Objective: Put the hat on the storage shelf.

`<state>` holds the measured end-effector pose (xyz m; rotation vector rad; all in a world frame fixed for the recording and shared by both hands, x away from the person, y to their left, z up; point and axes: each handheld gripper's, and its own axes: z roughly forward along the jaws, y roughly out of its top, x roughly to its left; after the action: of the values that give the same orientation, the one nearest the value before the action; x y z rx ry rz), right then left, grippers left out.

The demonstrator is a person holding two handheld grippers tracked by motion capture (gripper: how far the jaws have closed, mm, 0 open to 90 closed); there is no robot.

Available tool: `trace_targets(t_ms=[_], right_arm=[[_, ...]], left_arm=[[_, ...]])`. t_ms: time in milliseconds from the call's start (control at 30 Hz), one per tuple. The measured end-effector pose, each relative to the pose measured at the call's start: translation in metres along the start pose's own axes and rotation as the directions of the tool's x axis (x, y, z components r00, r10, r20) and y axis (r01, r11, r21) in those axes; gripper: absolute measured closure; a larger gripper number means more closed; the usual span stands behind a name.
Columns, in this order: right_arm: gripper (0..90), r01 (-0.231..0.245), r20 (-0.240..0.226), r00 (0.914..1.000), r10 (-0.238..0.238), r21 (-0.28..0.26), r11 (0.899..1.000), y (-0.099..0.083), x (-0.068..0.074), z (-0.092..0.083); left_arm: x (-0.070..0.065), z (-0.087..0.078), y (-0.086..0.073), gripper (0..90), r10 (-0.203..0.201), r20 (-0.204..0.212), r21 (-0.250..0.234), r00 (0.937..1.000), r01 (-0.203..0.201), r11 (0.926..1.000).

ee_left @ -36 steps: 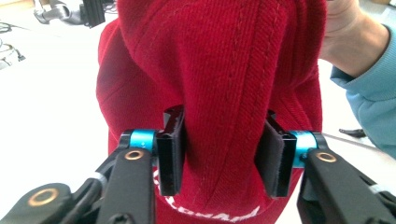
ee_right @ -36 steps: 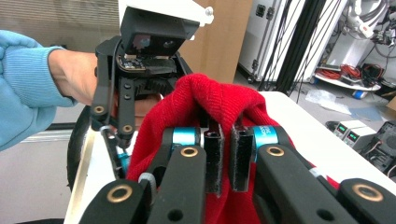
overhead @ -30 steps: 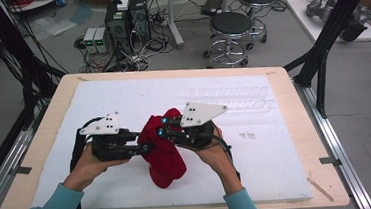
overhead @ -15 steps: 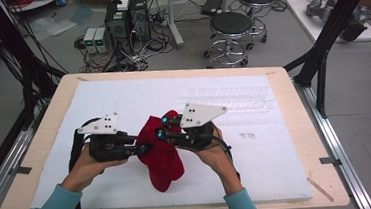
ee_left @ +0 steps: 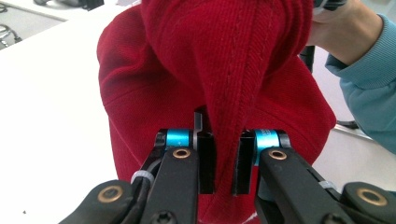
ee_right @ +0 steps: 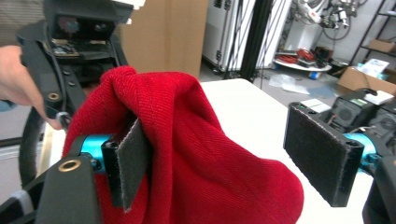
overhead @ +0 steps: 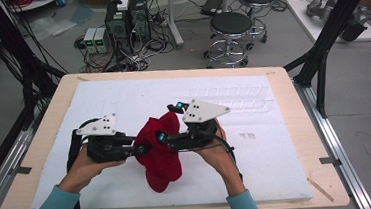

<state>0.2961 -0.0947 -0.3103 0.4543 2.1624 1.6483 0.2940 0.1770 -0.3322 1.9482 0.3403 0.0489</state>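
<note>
A red knit hat [overhead: 160, 159] hangs between my two grippers above the white pad [overhead: 257, 149] on the table. My left gripper [overhead: 144, 149] comes in from the left and is shut on a ribbed fold of the hat [ee_left: 243, 70], pinched between its pads [ee_left: 224, 163]. My right gripper [overhead: 170, 120] meets the hat from the right. Its jaws have just been opening and now stand wide [ee_right: 227, 154]. The hat [ee_right: 201, 154] still drapes over its left pad [ee_right: 133, 158], while the other pad [ee_right: 322, 158] is bare and apart from the cloth.
The white pad covers most of a wooden table [overhead: 295, 126]. Two stools [overhead: 230, 30] and computer boxes [overhead: 126, 19] stand on the floor beyond the far edge. Black frame legs [overhead: 320, 59] rise at the table's right and left sides.
The right gripper's jaws have spread apart and let go of the hat. The left gripper has closed tighter on its fold. Both hands stay where they were.
</note>
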Motion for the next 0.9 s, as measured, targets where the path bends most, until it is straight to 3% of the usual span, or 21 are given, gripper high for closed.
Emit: trace_targets(t_ms=[233,467,567,900], right_arm=[[22.8,0.018,-0.008,0.9998,-0.018,0.013,1.0,0.0,0.0,-0.003],[16.6,-0.014,0.005,0.9999,0.014,-0.032,0.999,0.002,-0.005,-0.012],[11.8,-0.024,0.003,0.9997,0.024,-0.025,0.999,0.003,-0.006,-0.015],[11.7,-0.041,0.018,0.999,0.041,-0.006,0.999,0.003,-0.006,-0.023]], left_arm=[[0.001,-0.002,-0.001,84.5,0.005,-0.009,0.004,0.9999,-0.005,1.0],[0.006,-0.011,-0.003,84.5,-0.011,-0.053,-0.002,0.9985,0.011,0.9999],[0.007,-0.011,-0.003,84.5,-0.015,-0.055,-0.011,0.9984,0.015,0.9998],[0.01,-0.011,-0.001,84.4,-0.023,-0.067,-0.021,0.9975,0.022,0.9995]])
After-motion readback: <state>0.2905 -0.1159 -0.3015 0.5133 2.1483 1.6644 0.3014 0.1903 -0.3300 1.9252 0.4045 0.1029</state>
